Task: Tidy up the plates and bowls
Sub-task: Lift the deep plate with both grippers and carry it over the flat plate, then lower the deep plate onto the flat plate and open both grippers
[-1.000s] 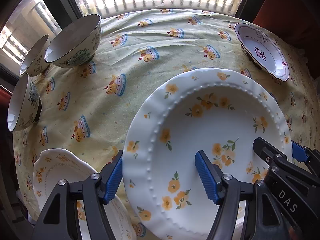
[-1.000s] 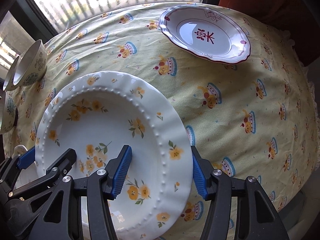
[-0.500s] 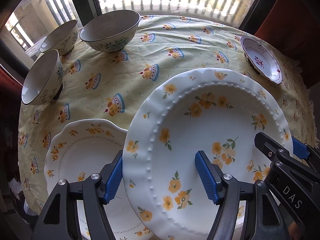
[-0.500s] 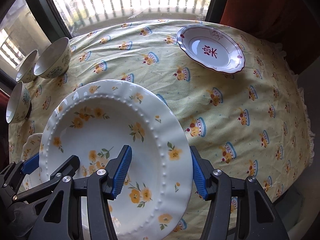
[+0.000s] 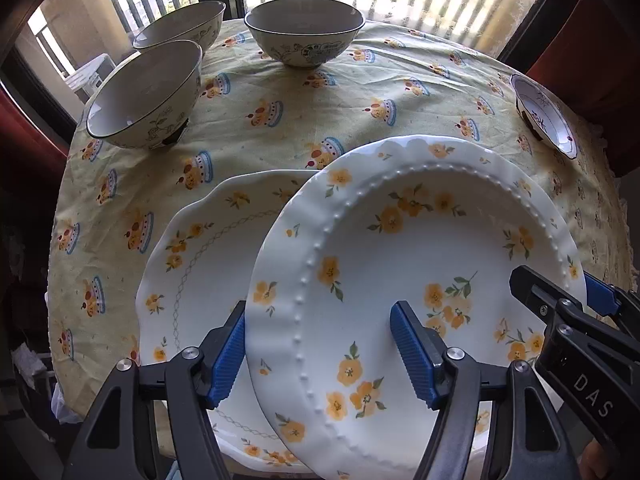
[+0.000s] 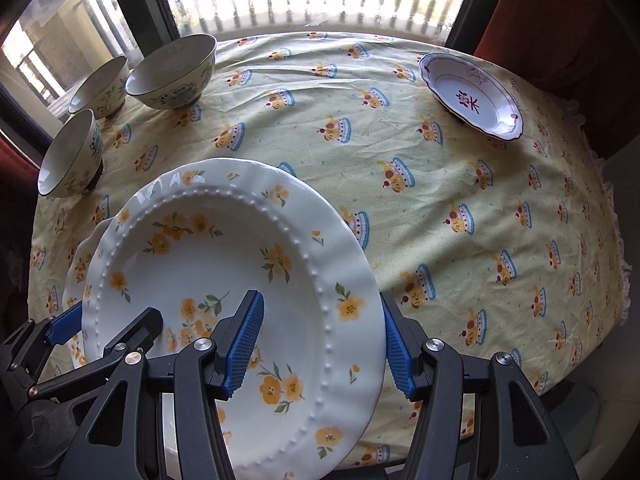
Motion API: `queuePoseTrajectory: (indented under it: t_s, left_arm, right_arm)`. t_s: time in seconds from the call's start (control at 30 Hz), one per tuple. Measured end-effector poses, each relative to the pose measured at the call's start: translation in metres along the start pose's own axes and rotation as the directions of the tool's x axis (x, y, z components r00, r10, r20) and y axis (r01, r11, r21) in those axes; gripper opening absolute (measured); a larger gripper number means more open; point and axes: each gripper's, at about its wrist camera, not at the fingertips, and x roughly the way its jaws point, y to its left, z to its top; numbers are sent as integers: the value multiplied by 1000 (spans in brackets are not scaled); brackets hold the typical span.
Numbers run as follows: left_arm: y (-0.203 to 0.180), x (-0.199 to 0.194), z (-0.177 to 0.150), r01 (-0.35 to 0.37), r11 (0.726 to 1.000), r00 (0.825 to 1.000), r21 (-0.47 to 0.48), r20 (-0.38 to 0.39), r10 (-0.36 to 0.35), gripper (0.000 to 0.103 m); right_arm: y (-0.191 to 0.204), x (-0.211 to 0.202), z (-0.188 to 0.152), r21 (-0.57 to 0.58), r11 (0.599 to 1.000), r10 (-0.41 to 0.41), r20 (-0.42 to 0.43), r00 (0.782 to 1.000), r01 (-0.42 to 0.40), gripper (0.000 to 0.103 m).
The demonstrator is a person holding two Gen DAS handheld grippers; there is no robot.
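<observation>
Plates are only partly sorted — the beaded plate [image 5: 420, 280] hangs over the scalloped plate [image 5: 208, 272] on the surface [image 6: 440, 208], not yet set down. Left gripper [image 5: 320, 354] and right gripper [image 6: 320, 344] each clamp their fingers on its opposite rims. Three bowls [image 5: 148, 96] stand apart and empty, unstacked — the red-marked dish [image 6: 472, 100], also empty, sits far off

You see a white beaded plate [image 5: 420, 264] with yellow flowers, a pale yellow tablecloth [image 5: 320, 112] printed with cupcakes, and blue pads [image 5: 412, 354] on black hand-held grippers.
</observation>
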Motion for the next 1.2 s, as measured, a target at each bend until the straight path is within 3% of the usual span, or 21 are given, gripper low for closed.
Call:
queuePoseTrajectory:
  t_s: [0.33, 0.63, 0.83, 1.2]
  left_arm:
    - [35, 7, -19, -2, 1000, 1000, 8, -2, 2, 70]
    - [52, 27, -23, 56, 998, 997, -22, -42, -57, 72]
    - [49, 28, -18, 19, 1000, 1000, 18, -15, -19, 72]
    - [48, 32, -14, -16, 1000, 1000, 0, -22, 16, 73]
  right_arm:
    - [40, 14, -19, -8, 1000, -3, -45, 999, 2, 61]
    - [55, 23, -21, -4, 999, -33, -55, 998, 32, 61]
    - [55, 28, -17, 7, 999, -31, -61, 998, 31, 55]
    - [54, 31, -21, 43, 998, -44, -38, 998, 46, 50]
